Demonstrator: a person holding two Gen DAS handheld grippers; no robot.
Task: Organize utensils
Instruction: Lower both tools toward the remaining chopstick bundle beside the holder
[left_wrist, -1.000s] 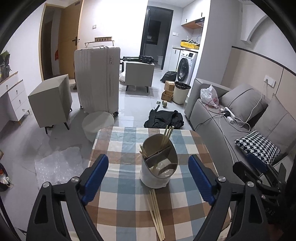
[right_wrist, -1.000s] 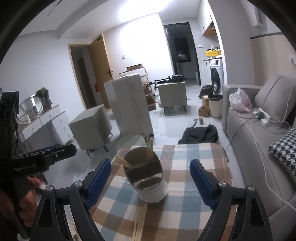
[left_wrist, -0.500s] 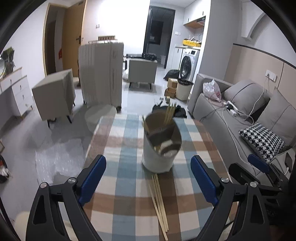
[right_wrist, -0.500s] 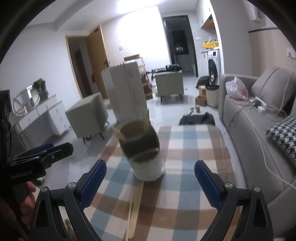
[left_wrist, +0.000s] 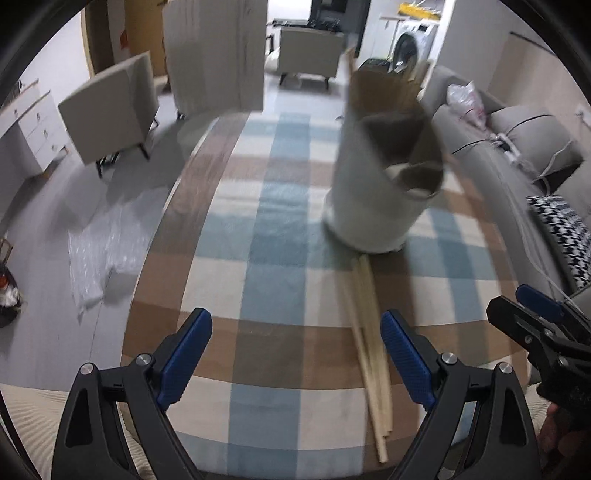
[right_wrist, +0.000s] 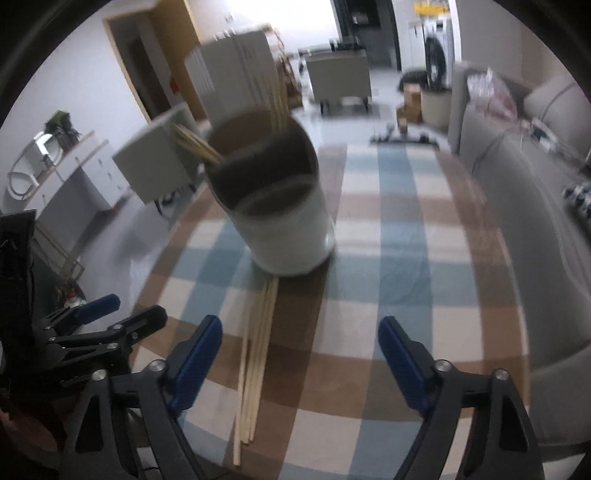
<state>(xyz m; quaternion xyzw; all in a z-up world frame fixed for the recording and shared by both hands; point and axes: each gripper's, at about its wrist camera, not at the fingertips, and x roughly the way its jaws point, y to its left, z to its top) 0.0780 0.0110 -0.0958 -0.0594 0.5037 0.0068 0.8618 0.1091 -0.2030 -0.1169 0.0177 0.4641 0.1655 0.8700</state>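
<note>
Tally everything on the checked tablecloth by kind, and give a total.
utensil holder: 1
bundle of loose chopsticks lying flat in front of it: 1 (single sticks too blurred to count)
groups of chopsticks standing in the holder: 2, a leaning group and an upright group
Total: 4

No text can be read with certainty. In the right wrist view, the black body of the left gripper (right_wrist: 79, 345) at the near left bears small pale lettering, too blurred to make out. A red patch on the far wooden door (right_wrist: 173, 86) shows no legible characters.
</note>
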